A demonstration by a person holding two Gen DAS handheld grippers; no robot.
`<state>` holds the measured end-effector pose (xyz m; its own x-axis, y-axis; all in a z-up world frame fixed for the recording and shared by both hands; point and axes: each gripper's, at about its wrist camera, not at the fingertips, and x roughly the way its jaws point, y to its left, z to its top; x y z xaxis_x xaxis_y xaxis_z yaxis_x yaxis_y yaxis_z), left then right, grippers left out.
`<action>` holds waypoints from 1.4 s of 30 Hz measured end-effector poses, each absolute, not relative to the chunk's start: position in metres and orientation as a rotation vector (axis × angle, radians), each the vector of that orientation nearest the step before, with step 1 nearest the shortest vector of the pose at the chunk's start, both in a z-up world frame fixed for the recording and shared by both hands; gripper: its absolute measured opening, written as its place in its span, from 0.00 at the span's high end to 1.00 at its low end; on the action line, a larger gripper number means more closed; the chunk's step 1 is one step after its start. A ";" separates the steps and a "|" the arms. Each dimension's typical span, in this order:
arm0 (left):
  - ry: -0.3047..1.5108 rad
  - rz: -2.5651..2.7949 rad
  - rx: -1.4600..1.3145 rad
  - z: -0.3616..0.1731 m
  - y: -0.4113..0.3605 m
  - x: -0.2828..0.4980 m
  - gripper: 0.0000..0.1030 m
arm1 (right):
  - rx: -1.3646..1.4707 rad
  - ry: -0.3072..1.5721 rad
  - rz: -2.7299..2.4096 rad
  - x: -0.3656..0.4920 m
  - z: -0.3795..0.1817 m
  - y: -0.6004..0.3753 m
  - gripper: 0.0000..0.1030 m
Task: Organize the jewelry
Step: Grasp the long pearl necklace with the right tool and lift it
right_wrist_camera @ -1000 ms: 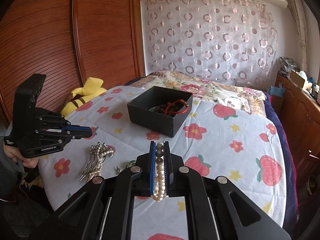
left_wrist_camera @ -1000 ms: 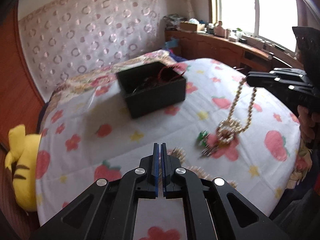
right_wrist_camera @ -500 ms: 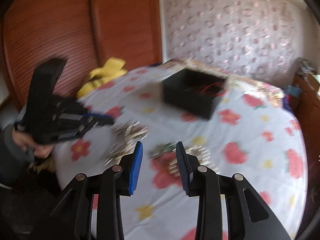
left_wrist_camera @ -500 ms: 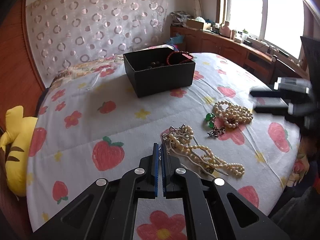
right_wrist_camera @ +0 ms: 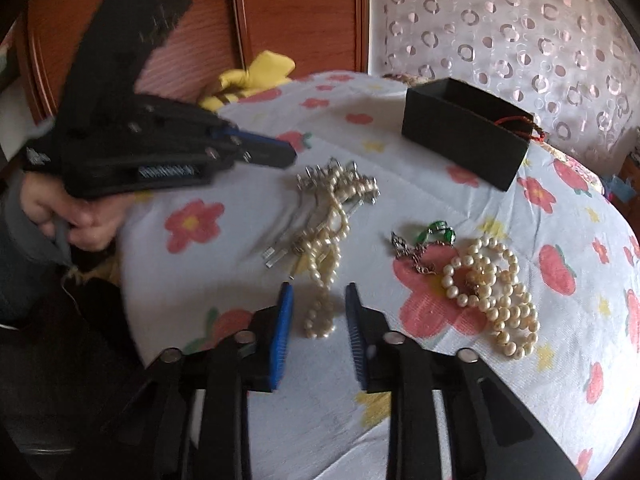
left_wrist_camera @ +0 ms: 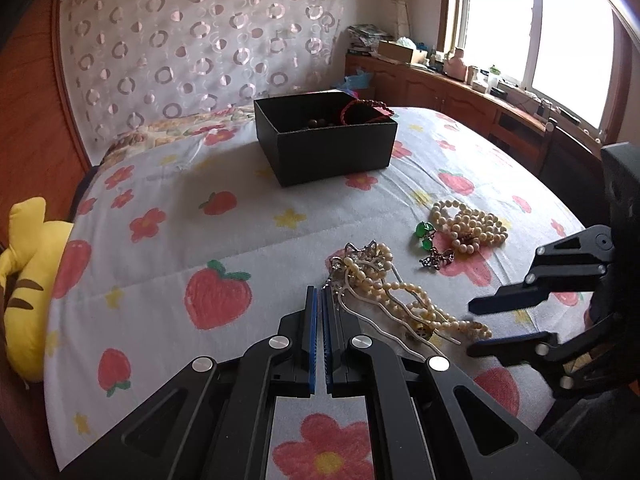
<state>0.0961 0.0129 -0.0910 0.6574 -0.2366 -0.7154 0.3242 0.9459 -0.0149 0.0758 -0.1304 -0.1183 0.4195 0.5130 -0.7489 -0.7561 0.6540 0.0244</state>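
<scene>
We have dropped the pearl necklace [right_wrist_camera: 496, 296] beside the green pendant [right_wrist_camera: 440, 234]; our right gripper [right_wrist_camera: 318, 312] gapes over the pearl hairpins [right_wrist_camera: 332, 208], our left gripper [left_wrist_camera: 320, 312] pinched empty.

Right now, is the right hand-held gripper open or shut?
Open. The right hand-held gripper shows a wide gap between its blue pads, empty, above the pearl strand on the bed.
</scene>
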 end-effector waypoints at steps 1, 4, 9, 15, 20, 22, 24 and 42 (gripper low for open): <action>0.792 -0.319 0.117 -0.091 0.013 0.096 0.98 | -0.351 0.801 0.810 0.078 -0.118 -0.132 0.85; 0.792 -0.320 0.116 -0.091 0.013 0.096 0.98 | -0.368 0.789 0.795 0.084 -0.114 -0.133 0.95; 0.795 -0.326 0.115 -0.093 0.010 0.095 0.97 | -0.351 0.699 0.736 0.102 -0.083 -0.140 0.95; 0.797 -0.341 0.100 -0.092 0.004 0.098 0.65 | -0.361 0.596 0.720 0.106 -0.047 -0.137 0.95; 0.800 -0.359 0.105 -0.093 -0.004 0.098 0.65 | -0.352 0.524 0.694 0.105 -0.027 -0.143 0.95; 0.801 -0.366 0.103 -0.094 -0.007 0.097 0.65 | -0.344 0.502 0.691 0.105 -0.019 -0.142 0.95; 0.803 -0.369 0.105 -0.094 -0.008 0.096 0.65 | -0.341 0.470 0.692 0.104 -0.008 -0.143 0.95; 0.776 -0.387 0.099 -0.085 -0.008 0.084 0.55 | -0.341 0.387 0.735 0.098 0.029 -0.134 0.95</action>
